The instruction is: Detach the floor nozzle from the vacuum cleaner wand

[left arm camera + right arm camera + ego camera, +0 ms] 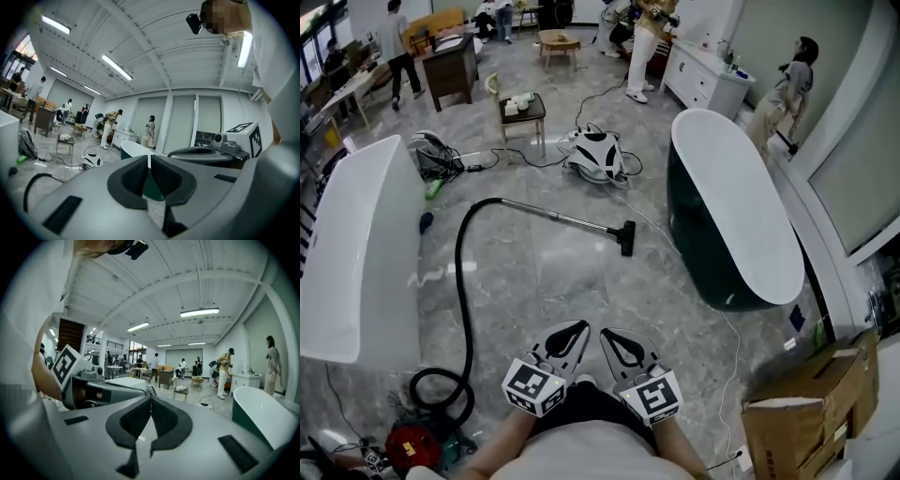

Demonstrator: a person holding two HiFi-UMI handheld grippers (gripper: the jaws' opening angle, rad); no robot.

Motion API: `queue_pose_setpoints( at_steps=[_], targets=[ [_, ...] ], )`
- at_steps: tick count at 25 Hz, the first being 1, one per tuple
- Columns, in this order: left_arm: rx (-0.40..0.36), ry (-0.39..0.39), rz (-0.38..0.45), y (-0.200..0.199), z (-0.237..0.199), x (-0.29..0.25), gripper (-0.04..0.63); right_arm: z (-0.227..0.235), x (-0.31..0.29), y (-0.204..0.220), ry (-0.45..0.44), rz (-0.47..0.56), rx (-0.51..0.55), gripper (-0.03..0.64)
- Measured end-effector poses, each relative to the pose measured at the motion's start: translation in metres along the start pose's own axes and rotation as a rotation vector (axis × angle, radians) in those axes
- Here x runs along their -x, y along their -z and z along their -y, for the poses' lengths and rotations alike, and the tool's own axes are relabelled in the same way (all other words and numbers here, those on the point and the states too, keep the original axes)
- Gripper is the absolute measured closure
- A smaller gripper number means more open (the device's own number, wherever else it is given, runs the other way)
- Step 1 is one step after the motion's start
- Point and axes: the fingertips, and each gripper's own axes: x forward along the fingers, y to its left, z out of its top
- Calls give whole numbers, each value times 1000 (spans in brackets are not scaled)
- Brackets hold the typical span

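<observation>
The vacuum's metal wand (567, 219) lies on the marble floor in the head view, its black floor nozzle (626, 237) at the right end. A black hose (465, 291) curves from the wand down to the red vacuum body (412, 448) at the lower left. My left gripper (573, 332) and right gripper (614, 338) are held close to my body, side by side, well short of the nozzle. Both are shut with nothing between the jaws. In the left gripper view the hose (33, 183) shows at the left beyond the left gripper (149, 161). The right gripper (150, 393) points level across the room.
A white bathtub (356, 248) stands at the left and a dark green one (733, 211) at the right. A cardboard box (806, 412) is at the lower right. A white cable (727, 356) crosses the floor. A small table (523, 114), a white device (598, 152) and several people are farther off.
</observation>
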Motion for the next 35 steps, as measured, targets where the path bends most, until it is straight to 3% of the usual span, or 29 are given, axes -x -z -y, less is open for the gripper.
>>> queue_pose_setpoints(
  at_steps=[3, 6, 9, 15, 20, 27, 35],
  targets=[
    [-31, -2, -11, 1, -7, -30, 581, 38, -7, 1, 38, 40, -130, 603],
    [-81, 0, -39, -2, -16, -51, 581, 76, -10, 3, 132, 43, -231, 603],
    [-79, 1, -58, -4, -30, -67, 583, 111, -8, 5, 211, 66, -299, 603],
    [-61, 5, -80, -4, -59, -106, 583, 159, -12, 10, 225, 175, -458, 603],
    [-73, 47, -92, -10, -88, -151, 583, 203, -38, 25, 285, 136, -478, 603],
    [-81, 137, -111, -35, -143, -233, 581, 268, -94, 9, 280, 141, -431, 602],
    [-93, 303, -123, -64, -210, -321, 581, 357, -186, 1, 291, 150, -452, 601]
  ],
)
